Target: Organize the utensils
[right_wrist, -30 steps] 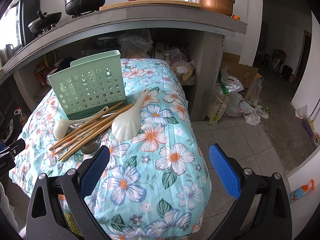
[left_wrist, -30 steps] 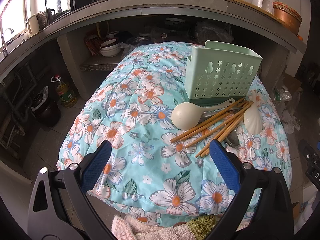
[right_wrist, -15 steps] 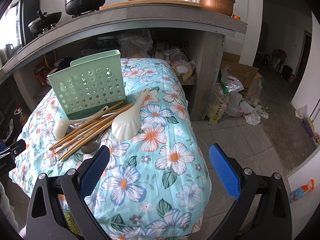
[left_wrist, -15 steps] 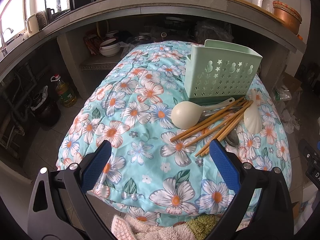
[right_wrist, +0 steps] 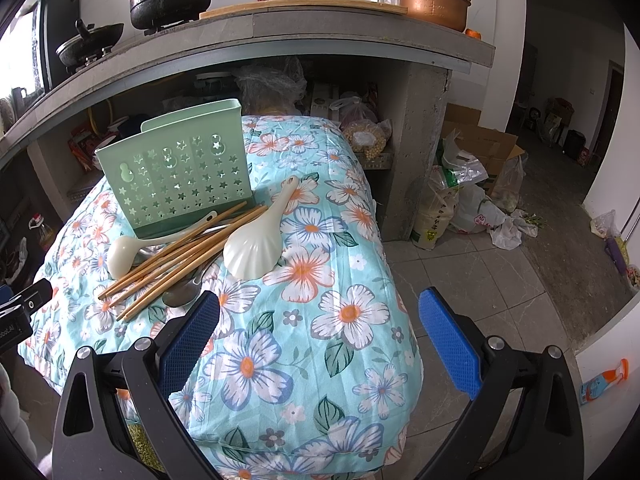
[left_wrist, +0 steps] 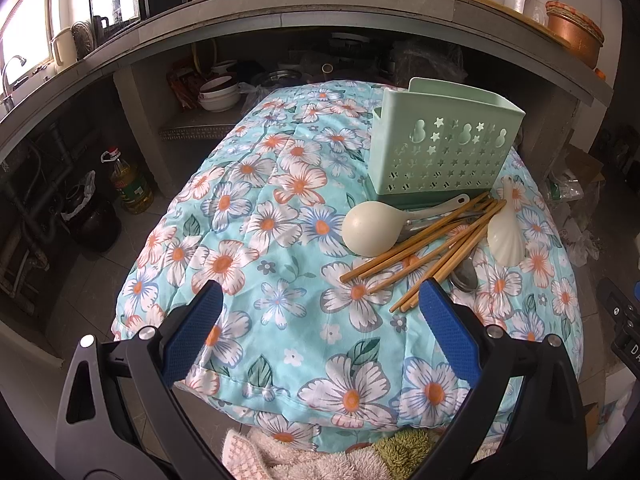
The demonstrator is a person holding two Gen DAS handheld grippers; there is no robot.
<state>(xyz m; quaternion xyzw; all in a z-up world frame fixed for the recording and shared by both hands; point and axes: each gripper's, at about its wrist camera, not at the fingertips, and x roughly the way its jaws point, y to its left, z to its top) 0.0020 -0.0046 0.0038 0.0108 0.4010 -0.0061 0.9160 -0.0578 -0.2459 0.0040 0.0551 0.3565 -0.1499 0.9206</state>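
Note:
A mint green utensil holder (left_wrist: 444, 148) (right_wrist: 176, 168) stands upright on the floral cloth (left_wrist: 280, 240) (right_wrist: 320, 280). In front of it lies a pile: a cream ladle (left_wrist: 374, 230) (right_wrist: 122, 254), several wooden chopsticks (left_wrist: 424, 254) (right_wrist: 180, 256), a white shell-shaped scoop (left_wrist: 505, 226) (right_wrist: 256, 244) and a metal spoon (left_wrist: 466, 278) (right_wrist: 182, 294) partly under the chopsticks. My left gripper (left_wrist: 318, 312) is open and empty, near the cloth's front edge, below-left of the pile. My right gripper (right_wrist: 318, 320) is open and empty, to the right of the pile.
A concrete counter (left_wrist: 320, 4) (right_wrist: 320, 24) with pots and bottles overhangs the back. Bowls (left_wrist: 218, 94) sit on a shelf under it. An oil bottle (left_wrist: 130, 182) stands on the floor at left. Bags and a cardboard box (right_wrist: 472, 184) lie on the floor at right.

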